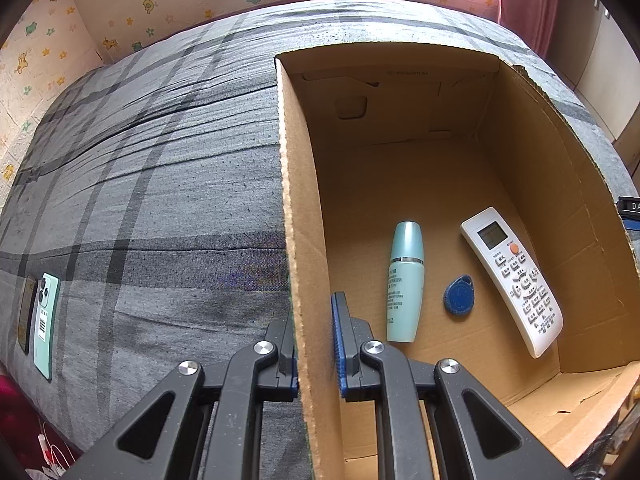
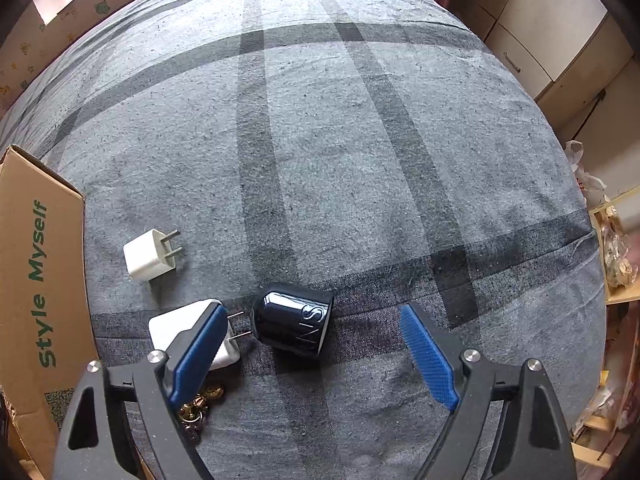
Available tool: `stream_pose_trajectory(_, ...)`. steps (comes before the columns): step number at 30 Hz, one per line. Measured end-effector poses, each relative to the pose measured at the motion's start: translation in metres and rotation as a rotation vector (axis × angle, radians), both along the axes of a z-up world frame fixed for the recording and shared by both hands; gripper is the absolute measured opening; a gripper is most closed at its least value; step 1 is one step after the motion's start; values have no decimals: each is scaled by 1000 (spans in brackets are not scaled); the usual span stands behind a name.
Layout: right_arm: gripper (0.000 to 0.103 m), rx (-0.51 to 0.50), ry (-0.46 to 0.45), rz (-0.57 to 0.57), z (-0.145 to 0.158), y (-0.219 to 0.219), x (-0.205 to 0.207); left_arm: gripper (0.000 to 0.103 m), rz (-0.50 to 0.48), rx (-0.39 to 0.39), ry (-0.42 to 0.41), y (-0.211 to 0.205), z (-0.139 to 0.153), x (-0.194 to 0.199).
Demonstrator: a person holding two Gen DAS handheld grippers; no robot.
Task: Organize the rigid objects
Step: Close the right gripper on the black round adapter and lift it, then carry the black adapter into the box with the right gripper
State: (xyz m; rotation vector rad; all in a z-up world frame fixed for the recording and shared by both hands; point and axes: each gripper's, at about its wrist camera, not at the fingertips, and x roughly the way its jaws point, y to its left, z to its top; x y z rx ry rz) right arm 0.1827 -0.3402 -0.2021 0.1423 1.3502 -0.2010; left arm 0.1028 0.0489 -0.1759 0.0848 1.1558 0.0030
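Two blue pads of the left gripper (image 1: 316, 344) clamp the box (image 1: 304, 264) wall, one inside, one outside. Inside lie a bottle (image 1: 405, 284), tag (image 1: 459, 295) and remote (image 1: 514, 280). The right gripper (image 2: 316, 352) hangs spread wide over a black cap (image 2: 294, 320), its left pad above one charger (image 2: 180, 326); another charger (image 2: 150, 256) lies near. Grey plaid bedsheet (image 2: 360, 140) underneath; cartoon wallpaper (image 1: 48, 52) behind.

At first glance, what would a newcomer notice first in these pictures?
The open cardboard box on the grey plaid bed, holding a teal bottle, a blue tag and a white remote. The left gripper grips its wall. Outside, the open right gripper hangs above a black cap between two white chargers.
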Motion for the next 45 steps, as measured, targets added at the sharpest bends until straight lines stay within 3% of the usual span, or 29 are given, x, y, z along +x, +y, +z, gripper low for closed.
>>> stream_pose_trajectory(8,69,42,19,-11,-12,0,5,14,0,1,1,0,0,0)
stream_pose_trajectory(10,61,63,22,-16,-15,1,5,14,0,2,2,0,0,0)
stream_pose_trajectory(11,48,66,21,-18,-15,1,5,14,2,2,2,0,0,0)
stream_pose_trajectory(26,47,28,-8,1,9,11,-2,14,2,1,1,-1,-1,0)
stream_pose_trajectory(39,47,-4,-50,59,52,29,-17,14,6,-10,3,2,-1,1)
stream_pose_trajectory(45,42,-22,-82,104,76,44,-17,14,5,-8,1,1,-1,1)
